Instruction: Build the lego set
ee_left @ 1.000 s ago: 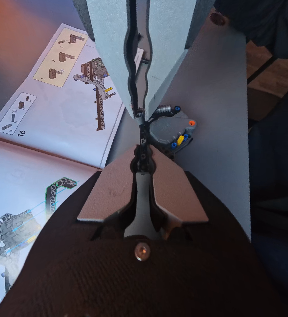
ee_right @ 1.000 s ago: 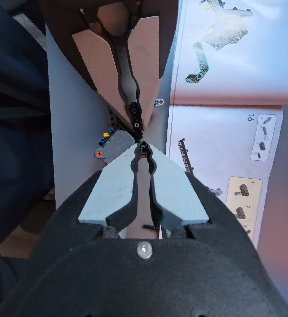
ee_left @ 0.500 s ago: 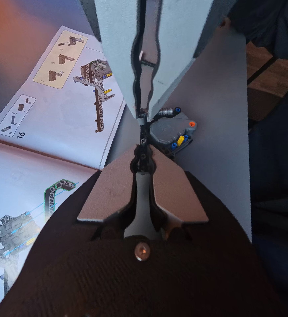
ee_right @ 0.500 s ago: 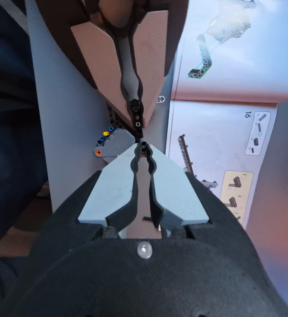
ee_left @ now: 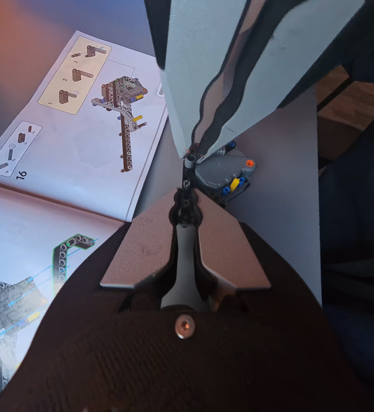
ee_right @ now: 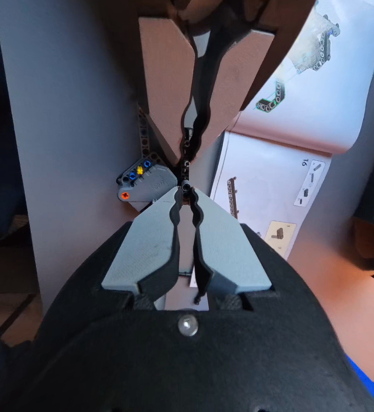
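Left gripper (ee_left: 185,207) pinches the black beam (ee_left: 185,189) – right gripper (ee_right: 185,193) clamps a small connector (ee_right: 185,185), its far end hidden.

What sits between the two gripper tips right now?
Between the left gripper and the right gripper runs a black holed lego beam, capped by a small grey connector at the right tips. Both wrist views show it.

Grey tabletop (ee_left: 277,223) — wooden floor (ee_left: 349,107) beside.
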{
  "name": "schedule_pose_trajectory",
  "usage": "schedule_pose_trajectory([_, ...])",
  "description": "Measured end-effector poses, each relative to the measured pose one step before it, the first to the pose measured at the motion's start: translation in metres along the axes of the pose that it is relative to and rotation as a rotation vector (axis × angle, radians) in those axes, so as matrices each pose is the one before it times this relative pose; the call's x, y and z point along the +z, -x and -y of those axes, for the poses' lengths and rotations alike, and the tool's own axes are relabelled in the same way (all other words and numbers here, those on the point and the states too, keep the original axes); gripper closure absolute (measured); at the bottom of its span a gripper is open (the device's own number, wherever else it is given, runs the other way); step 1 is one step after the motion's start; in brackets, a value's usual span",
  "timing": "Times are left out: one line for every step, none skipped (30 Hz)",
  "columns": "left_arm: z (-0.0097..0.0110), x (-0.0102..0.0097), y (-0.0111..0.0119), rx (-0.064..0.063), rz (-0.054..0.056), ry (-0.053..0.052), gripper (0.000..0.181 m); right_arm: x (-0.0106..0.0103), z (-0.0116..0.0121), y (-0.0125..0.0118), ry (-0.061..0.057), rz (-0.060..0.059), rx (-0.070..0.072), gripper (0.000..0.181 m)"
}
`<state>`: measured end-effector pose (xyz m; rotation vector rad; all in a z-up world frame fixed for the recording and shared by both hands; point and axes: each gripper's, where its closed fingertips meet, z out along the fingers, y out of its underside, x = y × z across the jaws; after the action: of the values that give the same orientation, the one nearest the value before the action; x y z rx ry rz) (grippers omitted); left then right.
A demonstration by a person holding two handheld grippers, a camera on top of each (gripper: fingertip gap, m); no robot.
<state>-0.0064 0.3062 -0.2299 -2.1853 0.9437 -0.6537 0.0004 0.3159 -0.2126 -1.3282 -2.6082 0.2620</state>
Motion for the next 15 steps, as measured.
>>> schedule_pose_trajectory([-0.00005,0.00003,-0.00006,-0.0081,-0.0053,-0.0003,0.176,0.00013,0.00022,0.00009,-0.0035,0.0045,-0.0143,0.177])
schedule_pose_trajectory([0.00003,-0.00001,-0.00021,-0.0054,-0.0034,-0.0001,0.176,-0.00004,-0.00010,0.00006,0.0063,-0.0034,-0.0210,0.177])
schedule_pose_trajectory([0.00005,0.00007,-0.00008,0.0004,0.0002,0.0015,0.176,0.00012,-0.00024,0.00036,0.0098,-0.0027,-0.0141,0.177])
schedule_pose_trajectory([0.00012,0.00003,-0.00030,0.0058,0.0032,0.0021,0.176,-0.00002,-0.00051,0.00039,0.0102,0.0037,-0.0053,0.177])
schedule_pose_trajectory([0.00007,0.00012,-0.00010,0.0067,0.0060,0.0030,0.176,0.00009,-0.00035,0.00032,0.0099,0.0057,-0.0013,0.177])
schedule_pose_trajectory([0.00007,0.00009,-0.00031,0.0054,0.0062,0.0023,0.176,0.00004,-0.00042,0.00037,0.0099,0.0062,-0.0045,0.177])
schedule_pose_trajectory([0.00002,0.00005,-0.00013,0.0038,0.0052,0.0024,0.176,0.00014,-0.00008,0.00002,0.0081,0.0084,-0.0035,0.177])
schedule_pose_trajectory([0.00008,-0.00002,-0.00005,-0.0013,0.0009,0.0003,0.176,0.00019,-0.00011,-0.00010,0.0060,0.0120,0.0004,0.177])
schedule_pose_trajectory([-0.00016,-0.00012,0.00007,-0.0075,-0.0039,-0.0014,0.176,0.00003,0.00031,-0.00041,-0.0002,0.0121,0.0011,0.177])
schedule_pose_trajectory([0.00011,0.00000,0.00000,-0.0135,-0.0101,-0.0046,0.176,0.00094,-0.00006,-0.00039,0.0013,0.0150,0.0078,0.177])
schedule_pose_trajectory([0.00165,0.00028,-0.00158,-0.0220,-0.0228,-0.0166,0.176,0.00611,-0.00194,0.00156,0.0181,0.0162,-0.0198,0.174])
schedule_pose_trajectory([-0.00115,-0.00025,0.00065,-0.0196,-0.0131,0.0029,0.176,-0.00040,0.00417,-0.00171,-0.0168,0.0072,0.0256,0.177])
schedule_pose_trajectory([0.00022,-0.00014,0.00073,-0.0051,-0.0070,-0.0041,0.176,-0.00027,-0.00058,-0.00136,0.0046,-0.0015,0.0027,0.176])
schedule_pose_trajectory([0.00005,0.00008,0.00030,0.0029,0.0016,0.0014,0.176,-0.00042,-0.00016,-0.00028,-0.0067,0.0030,0.0053,0.176])
schedule_pose_trajectory([-0.00002,0.00010,-0.00007,0.0045,0.0023,0.0001,0.176,-0.00025,0.00016,0.00010,-0.0165,0.0055,0.0131,0.176])
